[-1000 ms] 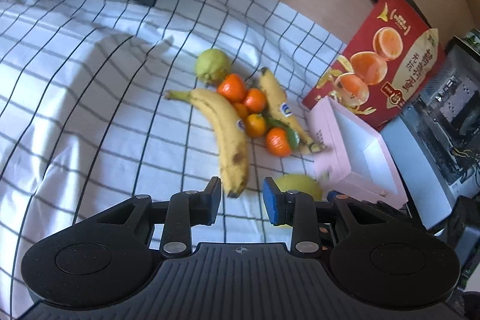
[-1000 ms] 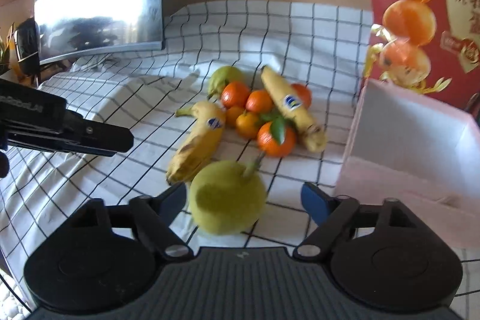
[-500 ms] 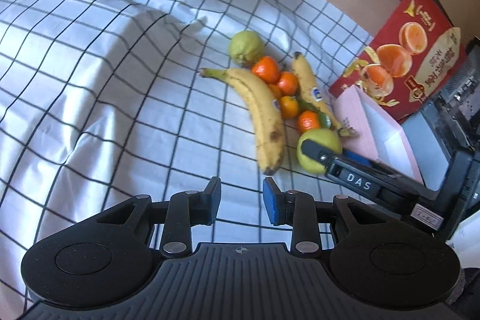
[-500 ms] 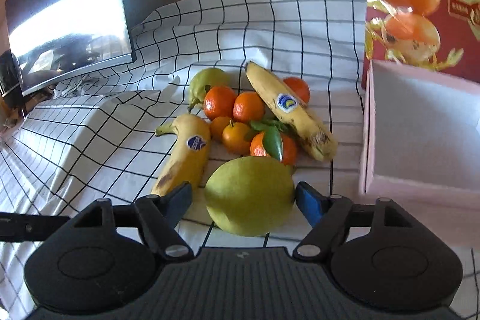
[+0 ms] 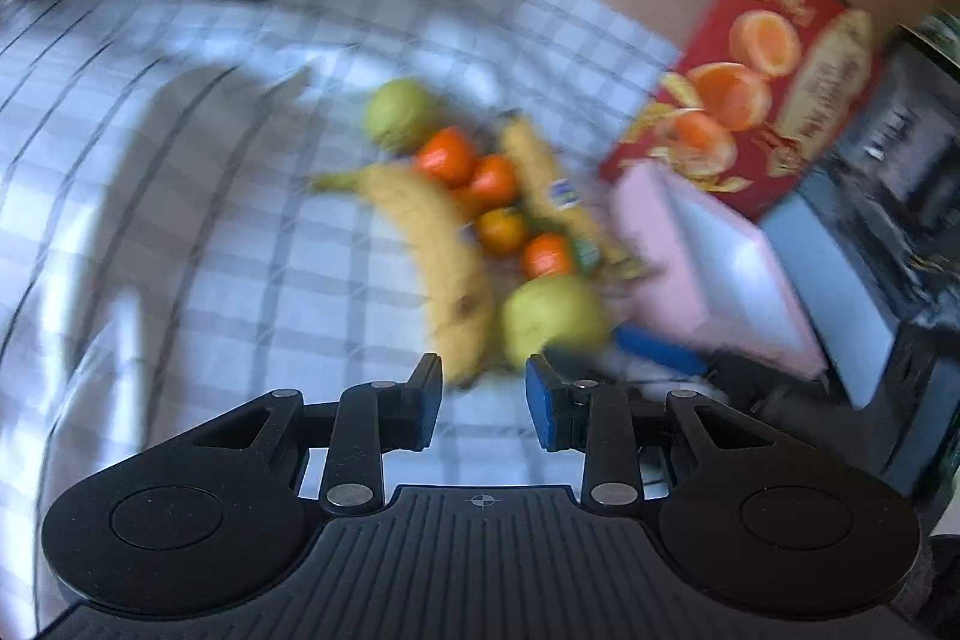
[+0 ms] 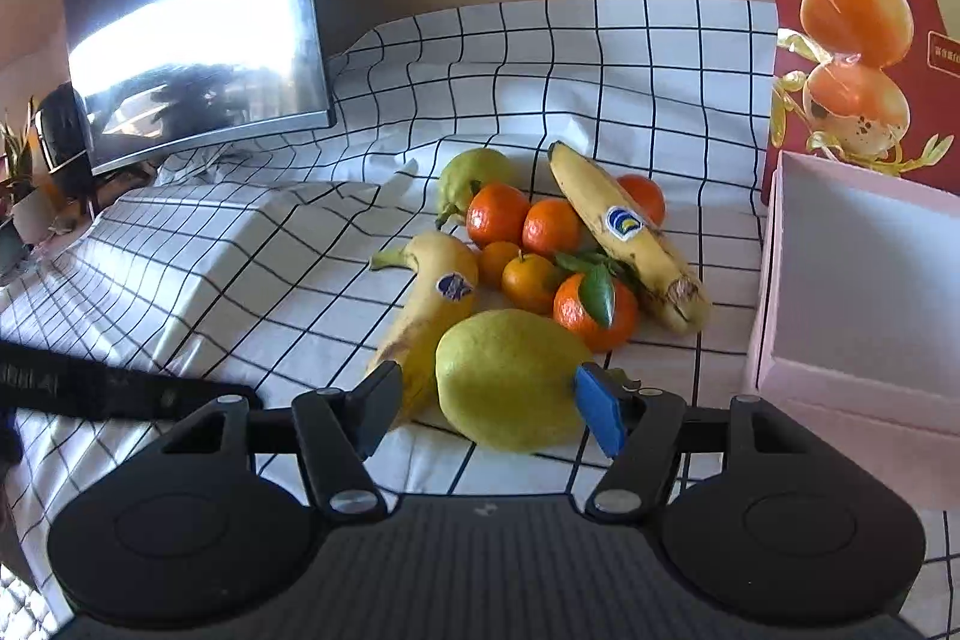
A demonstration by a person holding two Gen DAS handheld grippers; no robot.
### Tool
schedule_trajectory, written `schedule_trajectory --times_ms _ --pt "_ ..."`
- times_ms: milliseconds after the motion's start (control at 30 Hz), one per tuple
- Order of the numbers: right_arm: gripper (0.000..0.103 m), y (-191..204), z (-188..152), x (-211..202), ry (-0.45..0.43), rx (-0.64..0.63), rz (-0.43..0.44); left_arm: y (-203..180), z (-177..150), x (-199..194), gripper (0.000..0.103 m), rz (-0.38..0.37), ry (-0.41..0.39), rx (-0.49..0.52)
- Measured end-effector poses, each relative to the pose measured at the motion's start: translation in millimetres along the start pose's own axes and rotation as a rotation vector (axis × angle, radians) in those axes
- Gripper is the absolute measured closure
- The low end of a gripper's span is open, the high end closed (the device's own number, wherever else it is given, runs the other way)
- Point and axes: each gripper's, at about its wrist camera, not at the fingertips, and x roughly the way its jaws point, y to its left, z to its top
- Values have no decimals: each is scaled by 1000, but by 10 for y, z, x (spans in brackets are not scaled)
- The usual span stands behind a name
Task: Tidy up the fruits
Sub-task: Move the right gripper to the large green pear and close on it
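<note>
My right gripper (image 6: pixel 486 406) closes around a pear (image 6: pixel 510 379) on the checked cloth (image 6: pixel 270 292), with the pink box (image 6: pixel 852 304) waiting to its right.

The jaws have just been closing with the pear between them; the blue pad (image 6: pixel 600 415) meets the pear's right flank, but I cannot tell whether the black pad on the other side has touched yet, so I do not count this a firm hold. The risk, as I judge it: the pear is round and smooth, and a squeeze off its middle could roll it into the spotted banana (image 6: pixel 429 304) just beside it, or squirt it toward the leafy mandarin (image 6: pixel 594 310) behind. My left gripper (image 5: pixel 483 391), jaws drawn in as far as they go and holding nothing, hovers near the same fruit pile in a blurred view, and could stray into the right one's path.
</note>
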Motion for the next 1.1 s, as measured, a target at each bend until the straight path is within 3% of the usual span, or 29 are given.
schedule_trajectory --times_ms 100,200,400,533,700,767,1100 --pt "38 -8 -61 -68 26 -2 20 -194 243 231 69 -58 -5 69" --pt "38 -51 -163 -205 32 7 3 -342 423 580 69 -70 4 92" --pt "38 -247 -380 -504 48 42 -59 -494 509 1148 70 -47 130 169" --pt "38 -401 -475 -631 52 83 -96 -509 403 1007 71 -34 120 187" --pt "38 -558 -489 -705 49 165 -74 -433 247 691 71 -65 110 117" --pt "38 -565 -470 -734 44 178 -52 -372 145 609 66 -86 117 74" --pt "38 -262 -314 -459 78 80 55 -185 -74 413 66 -128 89 -63"
